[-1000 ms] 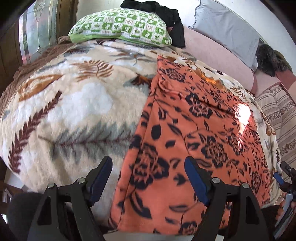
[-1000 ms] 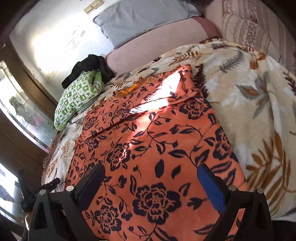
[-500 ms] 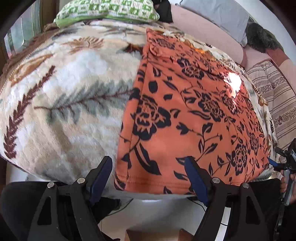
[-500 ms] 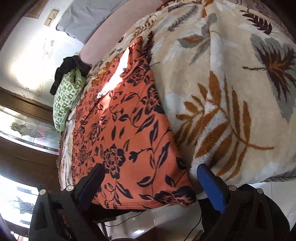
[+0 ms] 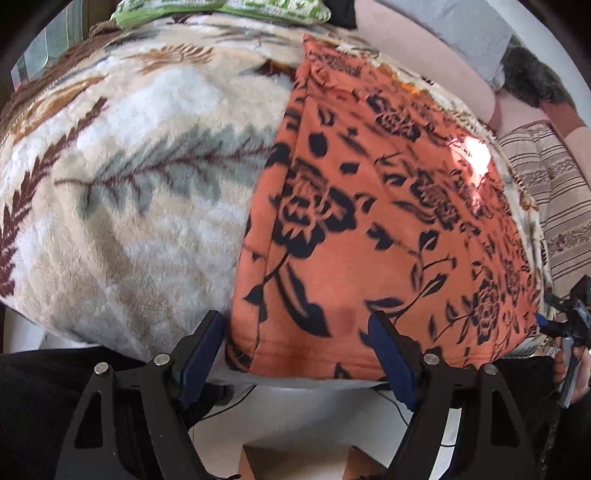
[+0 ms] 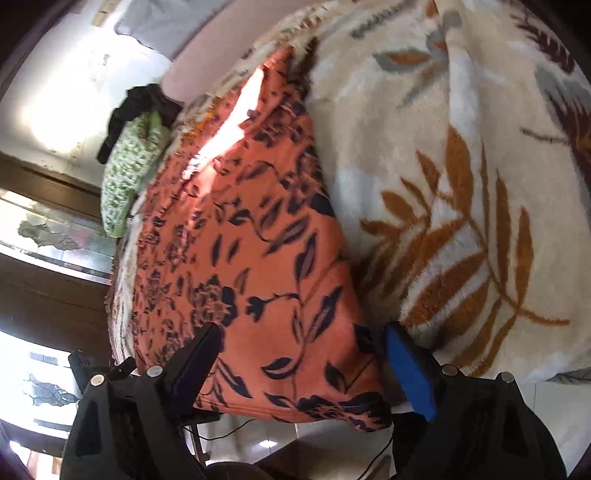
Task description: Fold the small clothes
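Observation:
An orange garment with black flowers (image 5: 388, 229) lies flat on a leaf-patterned blanket, its near hem hanging over the bed's front edge. It also shows in the right wrist view (image 6: 258, 266). My left gripper (image 5: 297, 354) is open, its jaws straddling the garment's near left corner at the hem. My right gripper (image 6: 299, 365) is open, its jaws straddling the near right corner. The right gripper also shows at the far right of the left wrist view (image 5: 569, 328).
The cream leaf blanket (image 5: 129, 192) covers the bed on both sides of the garment (image 6: 461, 184). A green checked pillow (image 6: 127, 177), a black cloth (image 6: 147, 99) and grey pillows (image 5: 469, 33) lie at the far end. A striped cloth (image 5: 554, 206) lies at right.
Both grippers have moved forward to the garment's near hem; each pair of jaws now straddles a front corner. Both stay open.

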`<move>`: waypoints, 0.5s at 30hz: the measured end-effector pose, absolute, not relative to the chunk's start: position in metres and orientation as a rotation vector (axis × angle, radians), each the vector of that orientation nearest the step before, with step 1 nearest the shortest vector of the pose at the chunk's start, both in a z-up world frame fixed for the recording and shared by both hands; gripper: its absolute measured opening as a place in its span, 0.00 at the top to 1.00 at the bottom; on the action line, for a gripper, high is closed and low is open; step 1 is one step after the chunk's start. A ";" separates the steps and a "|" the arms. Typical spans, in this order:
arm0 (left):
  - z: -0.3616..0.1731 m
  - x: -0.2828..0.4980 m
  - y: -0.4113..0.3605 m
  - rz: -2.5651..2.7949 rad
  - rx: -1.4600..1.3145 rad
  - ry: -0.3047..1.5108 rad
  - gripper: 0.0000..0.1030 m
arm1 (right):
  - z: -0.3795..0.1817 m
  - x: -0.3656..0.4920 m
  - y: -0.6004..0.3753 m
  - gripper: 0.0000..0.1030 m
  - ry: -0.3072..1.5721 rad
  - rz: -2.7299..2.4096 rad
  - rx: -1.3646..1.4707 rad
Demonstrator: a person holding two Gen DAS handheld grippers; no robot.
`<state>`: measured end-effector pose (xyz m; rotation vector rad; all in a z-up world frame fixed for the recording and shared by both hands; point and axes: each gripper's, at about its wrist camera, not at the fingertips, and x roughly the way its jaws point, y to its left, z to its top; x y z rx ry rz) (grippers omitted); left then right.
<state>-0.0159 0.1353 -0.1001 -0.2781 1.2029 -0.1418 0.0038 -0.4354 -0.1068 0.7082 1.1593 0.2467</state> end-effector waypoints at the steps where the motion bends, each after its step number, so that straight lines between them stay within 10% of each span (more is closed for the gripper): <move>1: -0.100 -0.018 0.136 -0.152 -0.280 1.199 0.23 | -0.103 0.001 -0.435 0.12 1.158 0.269 0.709; 7: -0.102 -0.022 0.146 -0.113 -0.281 1.195 0.64 | -0.110 -0.010 -0.433 0.33 1.216 0.296 0.725; 9: -0.103 -0.021 0.150 -0.110 -0.305 1.193 0.65 | -0.116 -0.011 -0.437 0.62 1.225 0.306 0.757; 15: -0.103 -0.022 0.144 -0.116 -0.273 1.194 0.59 | -0.120 -0.006 -0.437 0.61 1.260 0.275 0.742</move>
